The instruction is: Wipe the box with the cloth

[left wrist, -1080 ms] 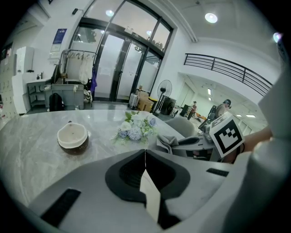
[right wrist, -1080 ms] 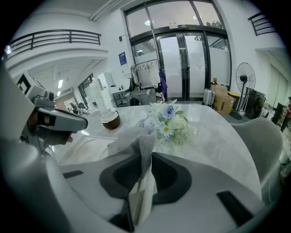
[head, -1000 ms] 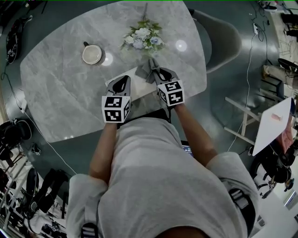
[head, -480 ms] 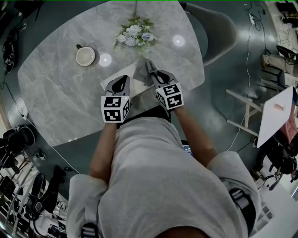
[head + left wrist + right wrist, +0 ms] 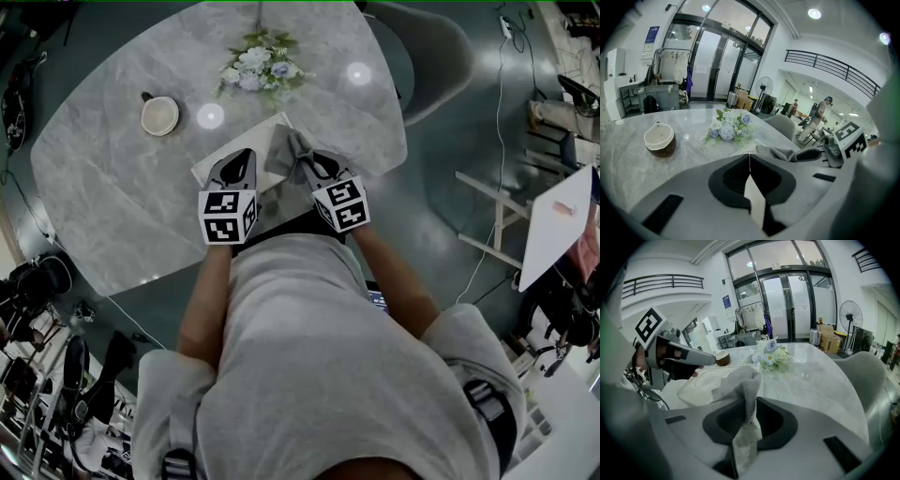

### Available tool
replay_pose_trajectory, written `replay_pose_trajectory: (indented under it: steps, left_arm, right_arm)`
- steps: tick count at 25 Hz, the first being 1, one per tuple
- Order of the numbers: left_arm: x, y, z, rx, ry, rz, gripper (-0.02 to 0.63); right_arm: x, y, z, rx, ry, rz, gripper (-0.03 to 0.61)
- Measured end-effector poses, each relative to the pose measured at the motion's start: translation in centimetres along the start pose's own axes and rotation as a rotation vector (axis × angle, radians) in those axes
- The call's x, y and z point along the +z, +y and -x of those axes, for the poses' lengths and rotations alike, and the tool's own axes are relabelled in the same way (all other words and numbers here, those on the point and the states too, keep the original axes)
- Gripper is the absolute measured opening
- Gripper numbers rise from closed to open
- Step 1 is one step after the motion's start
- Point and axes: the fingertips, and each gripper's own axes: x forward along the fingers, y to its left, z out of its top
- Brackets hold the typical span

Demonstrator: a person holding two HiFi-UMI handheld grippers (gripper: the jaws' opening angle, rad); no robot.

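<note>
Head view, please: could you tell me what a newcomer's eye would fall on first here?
Two grippers topped with marker cubes stand out at the middle: the right gripper has its jaws shut on a grey cloth over a flat white box, and the left gripper is beside it with jaws together. Beyond them, a flower bouquet and a cup sit on the marble table.

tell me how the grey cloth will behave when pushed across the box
Likely floppy: the cloth crumples and folds over itself where the right gripper pinches it. Probably light, since that one pinch seems to hold it up. Pushed over the box, it may bunch up rather than slide flat.
</note>
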Motion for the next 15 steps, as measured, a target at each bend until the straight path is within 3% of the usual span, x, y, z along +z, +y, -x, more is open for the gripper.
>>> replay_pose_trajectory:
  steps: [4,12,15]
  left_arm:
    - [0.0,-0.5,-0.4,0.023,0.01,0.012,0.023]
    - [-0.4,0.1,-0.7,0.15,-0.01,0.109,0.023]
    - [-1.3,0.3,0.2,0.19,-0.013,0.145,0.023]
  right_arm:
    - [-0.3,0.2,0.8,0.032,0.04,0.115,0.074]
    - [0.1,1.9,1.1,0.02,0.04,0.885,0.087]
    - [0.0,2.7,1.1,0.048,0.008,1.056,0.083]
